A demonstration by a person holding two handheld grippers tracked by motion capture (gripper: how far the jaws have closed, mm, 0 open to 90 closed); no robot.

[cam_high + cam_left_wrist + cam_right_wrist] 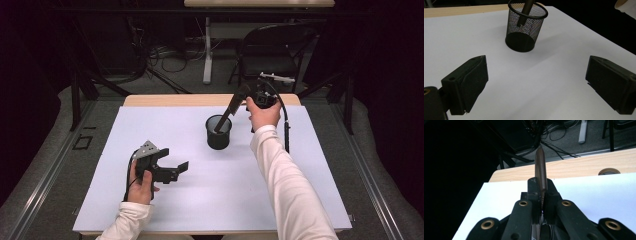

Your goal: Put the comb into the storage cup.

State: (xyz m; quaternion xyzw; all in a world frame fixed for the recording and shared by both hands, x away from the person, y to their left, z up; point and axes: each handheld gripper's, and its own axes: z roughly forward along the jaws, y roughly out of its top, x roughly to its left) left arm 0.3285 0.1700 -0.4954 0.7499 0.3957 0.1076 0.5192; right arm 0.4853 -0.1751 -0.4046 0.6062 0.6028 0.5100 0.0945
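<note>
Jaws of the right gripper (246, 95) clamp a slim dark pen (226, 114) w/ its lower end inside a black wire-mesh cup (218, 133), which stands upright near the centre of the white-covered worktop (210, 200). In the right gripper view, the pen (540, 170) juts from between the clenched jaws. Left gripper (175, 171) is held low over the worktop, nearer the person, jaws spread wide w/ nothing between them, apart from the cup (526, 27).

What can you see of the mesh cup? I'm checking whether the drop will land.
The mesh pen cup is black wire mesh, round, with a solid rim and dark base. It stands upright on the white table cover, towards the far middle. A dark pen held by the right tool slants into its open top.
</note>
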